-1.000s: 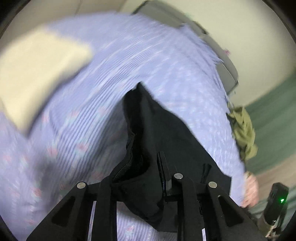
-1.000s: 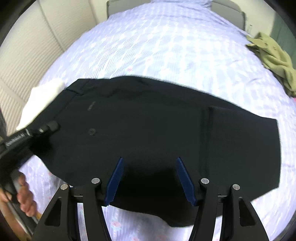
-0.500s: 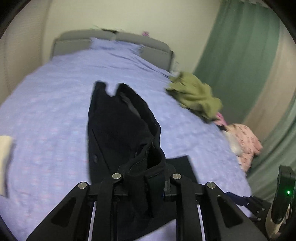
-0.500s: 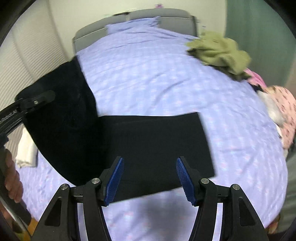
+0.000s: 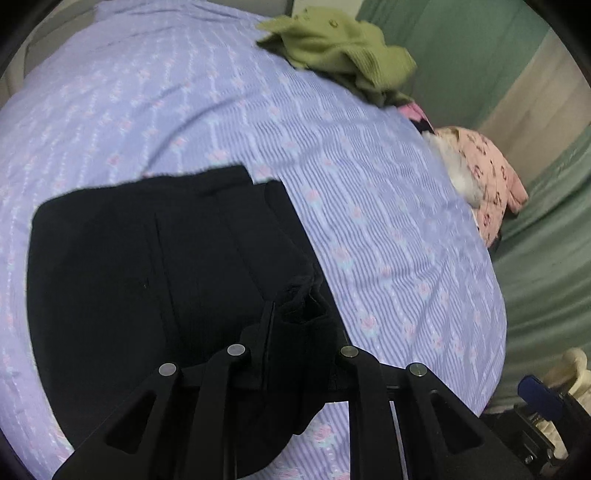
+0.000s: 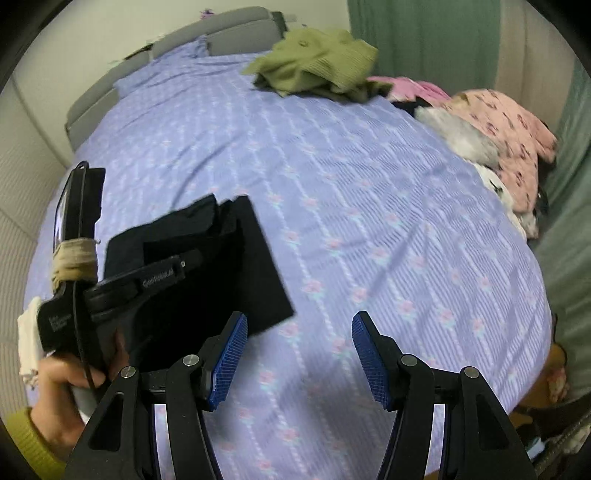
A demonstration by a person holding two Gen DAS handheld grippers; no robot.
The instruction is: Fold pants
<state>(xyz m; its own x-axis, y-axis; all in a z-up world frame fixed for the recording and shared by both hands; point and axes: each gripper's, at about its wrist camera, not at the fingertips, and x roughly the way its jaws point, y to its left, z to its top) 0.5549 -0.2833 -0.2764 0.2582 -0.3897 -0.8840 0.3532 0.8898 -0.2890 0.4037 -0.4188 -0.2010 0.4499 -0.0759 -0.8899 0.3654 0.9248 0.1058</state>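
Observation:
The black pants (image 5: 147, 266) lie folded over on the lilac striped bedspread (image 5: 369, 221). My left gripper (image 5: 291, 332) is shut on a bunched edge of the pants and holds it low over the folded stack. In the right wrist view the pants (image 6: 236, 266) form a dark block at the left, with the left gripper tool (image 6: 122, 284) and the hand holding it over them. My right gripper (image 6: 297, 354) is open and empty above bare bedspread, to the right of the pants.
An olive green garment (image 6: 317, 66) lies at the far side of the bed. A pink patterned garment (image 6: 506, 129) and white fluffy items lie at the right edge. A grey headboard (image 6: 221, 33) and green curtains (image 6: 424, 37) stand behind. A white cloth (image 6: 29, 339) lies at the left.
My left gripper has carried the pants' edge over and down onto the rest, leaving a shorter folded stack. My right gripper has stayed open and shifted right, off the pants.

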